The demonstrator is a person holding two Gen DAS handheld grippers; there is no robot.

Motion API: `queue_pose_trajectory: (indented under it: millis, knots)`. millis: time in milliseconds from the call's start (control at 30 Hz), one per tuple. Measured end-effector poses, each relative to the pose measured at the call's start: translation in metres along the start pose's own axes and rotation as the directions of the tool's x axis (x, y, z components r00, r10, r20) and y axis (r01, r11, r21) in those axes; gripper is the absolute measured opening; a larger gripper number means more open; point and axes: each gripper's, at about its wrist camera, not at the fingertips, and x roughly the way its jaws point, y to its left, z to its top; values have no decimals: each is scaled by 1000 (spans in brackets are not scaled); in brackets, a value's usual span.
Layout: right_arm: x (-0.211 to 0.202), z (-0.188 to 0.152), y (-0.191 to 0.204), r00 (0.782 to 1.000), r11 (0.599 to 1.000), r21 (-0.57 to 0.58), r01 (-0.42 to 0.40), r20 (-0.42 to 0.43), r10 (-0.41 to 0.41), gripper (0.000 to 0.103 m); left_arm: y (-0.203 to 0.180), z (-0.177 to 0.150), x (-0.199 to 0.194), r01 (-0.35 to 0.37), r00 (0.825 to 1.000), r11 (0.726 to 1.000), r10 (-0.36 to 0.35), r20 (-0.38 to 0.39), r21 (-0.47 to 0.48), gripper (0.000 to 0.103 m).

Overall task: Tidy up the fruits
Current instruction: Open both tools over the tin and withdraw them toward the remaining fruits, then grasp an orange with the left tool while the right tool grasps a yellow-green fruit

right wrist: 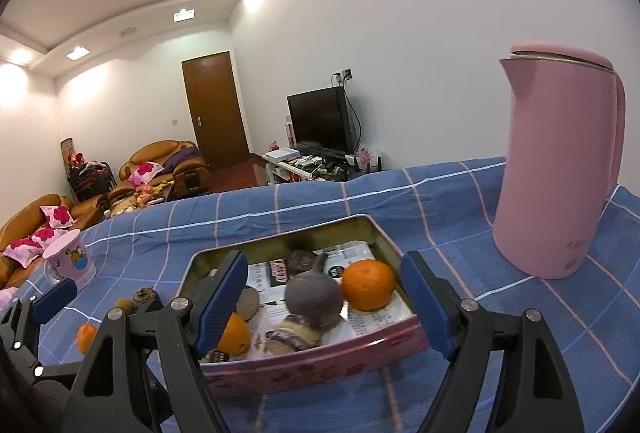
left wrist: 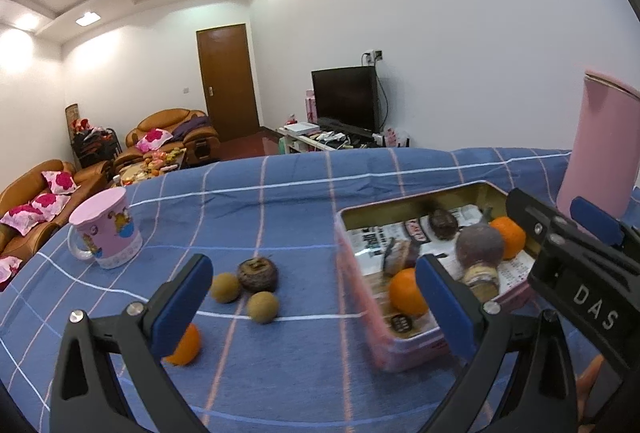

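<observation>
Blue checked cloth (left wrist: 304, 201) covers the worktop in the left wrist view. The left tongs (left wrist: 314, 307) stand wide apart with nothing between their blue pads. Loose on the cloth ahead lie two small tan fruits (left wrist: 225, 287), touching a dark brown round fruit (left wrist: 257, 275), and an orange (left wrist: 185, 345) half hidden behind the left pad. To the right sits a pink tin (left wrist: 404, 347) holding two more oranges (left wrist: 408, 291), a purplish fruit and some darker pieces on printed paper. A pink mug (left wrist: 106, 233) stands far left.

In the right wrist view, the right tongs (right wrist: 324, 301) are also spread wide and grip nothing, hovering at the near wall of the pink tin (right wrist: 320, 365). Inside, an orange (right wrist: 368, 285) touches the purplish fruit (right wrist: 314, 299). A pink kettle (right wrist: 560, 169) stands upright to the right, apart from the tin.
</observation>
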Motion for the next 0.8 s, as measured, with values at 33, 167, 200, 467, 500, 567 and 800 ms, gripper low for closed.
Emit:
queue_pose_trajectory:
  millis: [33, 167, 200, 467, 500, 567, 800]
  knots:
    - [1, -1, 4, 1000, 1000, 1, -5, -3, 5, 80, 4, 0, 0, -3, 1000, 1000, 3, -1, -3, 103]
    - [4, -4, 20, 1000, 1000, -4, -24, -15, 24, 80, 20, -3, 3, -15, 1000, 1000, 15, -13, -10, 103]
    - [4, -5, 24, 1000, 1000, -9, -27, -15, 27, 80, 24, -3, 3, -17, 1000, 1000, 16, -15, -12, 103]
    - [8, -10, 57, 998, 997, -41, -63, -23, 62, 80, 61, -7, 13, -43, 997, 998, 40, -66, -53, 103]
    - [9, -11, 62, 997, 997, -43, -70, -28, 69, 80, 66, -8, 14, -44, 997, 997, 40, -73, -57, 103]
    - [11, -12, 67, 996, 996, -47, -82, -34, 80, 80, 74, -10, 17, -47, 995, 997, 42, -89, -59, 103]
    - [16, -15, 87, 991, 990, -63, -123, -63, 119, 80, 110, -18, 27, 6, 985, 996, -20, -173, -84, 103]
